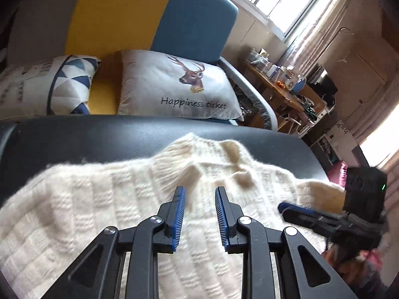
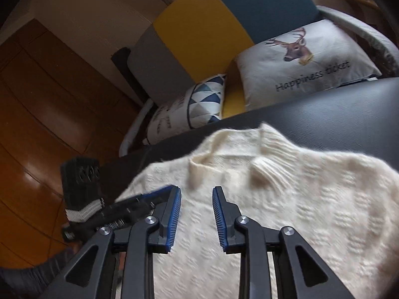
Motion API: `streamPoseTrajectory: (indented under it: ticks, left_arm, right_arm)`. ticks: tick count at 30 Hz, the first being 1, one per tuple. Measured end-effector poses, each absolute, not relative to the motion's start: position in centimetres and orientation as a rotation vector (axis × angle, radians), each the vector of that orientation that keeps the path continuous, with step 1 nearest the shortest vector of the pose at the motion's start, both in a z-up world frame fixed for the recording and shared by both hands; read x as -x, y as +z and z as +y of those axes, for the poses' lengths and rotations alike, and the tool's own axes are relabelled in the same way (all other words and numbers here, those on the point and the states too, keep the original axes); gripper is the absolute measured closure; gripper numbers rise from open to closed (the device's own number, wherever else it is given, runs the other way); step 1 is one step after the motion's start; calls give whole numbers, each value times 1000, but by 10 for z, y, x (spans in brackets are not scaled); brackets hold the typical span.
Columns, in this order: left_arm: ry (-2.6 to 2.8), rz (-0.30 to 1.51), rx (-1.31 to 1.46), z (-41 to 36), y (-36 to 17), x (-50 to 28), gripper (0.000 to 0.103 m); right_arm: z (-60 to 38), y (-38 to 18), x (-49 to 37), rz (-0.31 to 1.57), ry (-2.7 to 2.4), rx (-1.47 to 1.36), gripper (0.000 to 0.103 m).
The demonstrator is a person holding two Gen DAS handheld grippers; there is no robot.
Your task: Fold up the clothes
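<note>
The cream sweater (image 1: 129,214) lies spread on the dark surface (image 1: 99,134). Left gripper (image 1: 200,189) and right gripper (image 2: 197,189) hover above it, jaws narrowly parted, empty. Pinch matching edges, lift evenly, and fold without bunching.

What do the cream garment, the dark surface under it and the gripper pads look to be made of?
Cream sweater: fuzzy knit, probably wool or acrylic; ribbed stitch pattern and a haloed edge show. Dark surface: looks like black leather or vinyl, with a smooth soft sheen and fine grain. Blue pads on the left gripper: likely ridged rubber or plastic, matte.
</note>
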State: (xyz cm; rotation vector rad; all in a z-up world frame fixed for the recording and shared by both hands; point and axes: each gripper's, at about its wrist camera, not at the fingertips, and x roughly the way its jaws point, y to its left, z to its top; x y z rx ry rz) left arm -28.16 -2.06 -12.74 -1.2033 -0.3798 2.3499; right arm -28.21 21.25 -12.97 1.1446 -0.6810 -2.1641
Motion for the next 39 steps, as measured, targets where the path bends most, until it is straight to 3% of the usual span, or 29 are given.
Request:
streamPoseTrajectory:
  ticks: [8,15,17,28,35,37,39]
  left_arm:
    - [2279,-512,1221,-45,-156,281,78]
    - [2272,-519,1206,-43,-156,280,78]
    - [2278,-508,1204,-42,-156,279,78]
    - [2268,-521,1206,-43,-158,278,78]
    - [2250,-570,1232,-43,-147,288,77]
    - [2287,-536,1235,-39,-143,295,77]
    - [2308,-515,1274,-38,-147,304,77]
  right_arm:
    - [176,-171,355,-894,-2028,-1412,72]
    - [144,-186,390,-1011,-1972,-1316,72]
    - [143,-191,396,-1004,-1986,-1337,77]
    - [207,-139,344,-843,-2157,-1287,73]
    - [239,-159,324,-721,-2219,-1431,73]
    - [252,-169,324,-751,-2268,-1435,87]
    - [266,-177,324,-829,-2269,-1399,94]
